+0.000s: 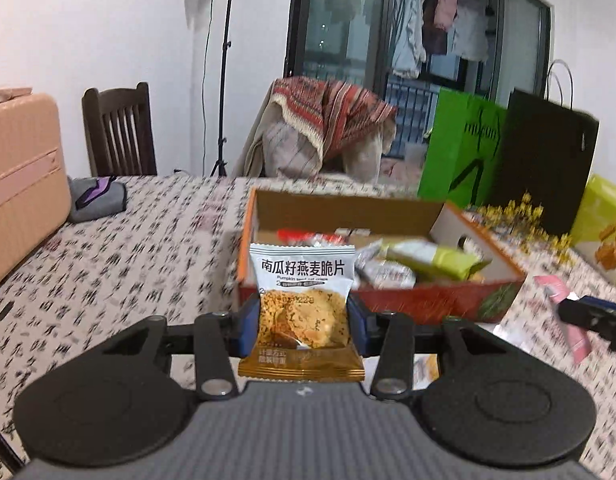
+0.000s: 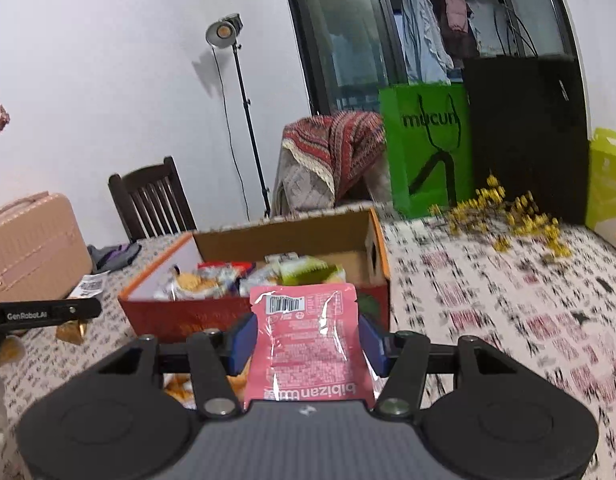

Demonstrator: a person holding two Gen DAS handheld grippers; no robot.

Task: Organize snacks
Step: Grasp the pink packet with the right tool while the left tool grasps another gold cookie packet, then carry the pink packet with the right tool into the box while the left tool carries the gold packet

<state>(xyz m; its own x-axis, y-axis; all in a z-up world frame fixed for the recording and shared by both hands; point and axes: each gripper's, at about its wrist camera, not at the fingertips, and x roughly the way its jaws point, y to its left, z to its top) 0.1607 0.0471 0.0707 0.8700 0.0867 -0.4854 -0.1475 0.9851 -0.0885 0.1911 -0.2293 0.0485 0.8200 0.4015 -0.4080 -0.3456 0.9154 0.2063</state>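
My left gripper (image 1: 302, 320) is shut on an oat crisp packet (image 1: 302, 304), white on top and orange below, held upright just in front of the orange cardboard box (image 1: 427, 300). The box holds several snack packets (image 1: 423, 258). My right gripper (image 2: 308, 338) is shut on a pink snack pouch (image 2: 306, 340) with a barcode, held in front of the same box (image 2: 236, 316). The right gripper and pink pouch also show at the right edge of the left wrist view (image 1: 587, 320). The left gripper's arm shows at the left of the right wrist view (image 2: 44, 314).
The table has a calligraphy-print cloth (image 1: 128, 264). A pink suitcase (image 1: 20, 184) and grey pouch (image 1: 96, 198) lie left. Green (image 1: 459, 152) and black (image 1: 547, 160) bags and yellow flowers (image 1: 519, 216) stand at back right. Loose snacks (image 2: 72, 330) lie left of the box.
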